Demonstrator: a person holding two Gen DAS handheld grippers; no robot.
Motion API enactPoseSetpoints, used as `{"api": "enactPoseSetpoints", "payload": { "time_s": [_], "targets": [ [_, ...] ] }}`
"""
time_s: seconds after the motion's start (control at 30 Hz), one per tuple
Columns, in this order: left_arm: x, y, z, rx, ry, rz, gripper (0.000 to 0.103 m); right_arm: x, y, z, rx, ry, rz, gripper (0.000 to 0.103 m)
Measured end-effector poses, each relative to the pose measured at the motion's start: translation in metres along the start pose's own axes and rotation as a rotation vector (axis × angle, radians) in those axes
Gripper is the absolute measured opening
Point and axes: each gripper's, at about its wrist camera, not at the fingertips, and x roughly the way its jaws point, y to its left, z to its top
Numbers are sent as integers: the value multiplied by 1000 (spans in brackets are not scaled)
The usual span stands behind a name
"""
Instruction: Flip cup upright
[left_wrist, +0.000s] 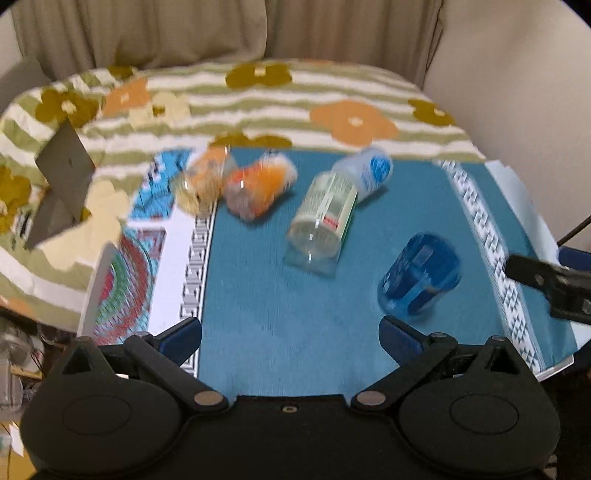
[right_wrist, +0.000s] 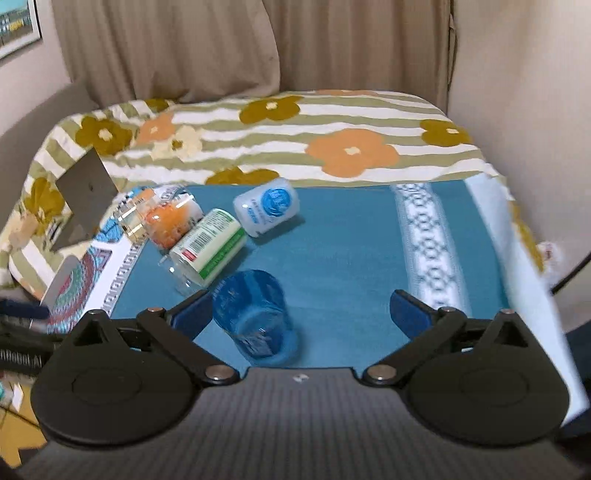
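- Two claws are mine here, and both stand spread wide with nothing between their fingers: my left claw (left_wrist: 290, 334) over bare blue mat, my right claw (right_wrist: 301, 314) low over the mat's near part.
- The blue translucent cup (right_wrist: 255, 314) lies on its side on the blue patterned mat (right_wrist: 351, 251), its rim turned toward my right wrist camera, its closed base pointing away.
- The cup sits inside the span of my right claw, just beside the left fingertip (right_wrist: 192, 314); I cannot tell if they touch. The right fingertip is well apart from it.
- From my left wrist camera the same cup (left_wrist: 421, 275) lies ahead and to the right, near my right fingertip (left_wrist: 400, 338) but apart from it; that view is blurred.
- Beyond the cup lie four more things on their sides: a clear cup with a green and white label (right_wrist: 207, 247), a white cup with a blue emblem (right_wrist: 267, 210), an orange-patterned cup (right_wrist: 170, 221) and a clear yellowish glass (right_wrist: 135, 218).
- The mat rests on a bed with a striped floral cover (right_wrist: 332, 122); beige curtains (right_wrist: 184, 48) hang behind.
- A grey card (right_wrist: 86, 188) stands tilted at the mat's far left corner.
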Motion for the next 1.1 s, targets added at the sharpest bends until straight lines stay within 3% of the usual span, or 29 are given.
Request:
{"api": "enactPoseSetpoints", "payload": {
  "time_s": [0.3, 0.5, 1.1],
  "targets": [
    [-31, -22, -13, 22, -78, 29, 103, -36, -29, -10, 8, 157, -55, 103],
    [-34, -32, -28, 44, -89, 49, 103, -39, -31, -29, 14, 203, -79, 103],
    [-39, -37, -28, 68, -127, 49, 103, -41, -29, -28, 29, 201, -95, 103]
  ]
}}
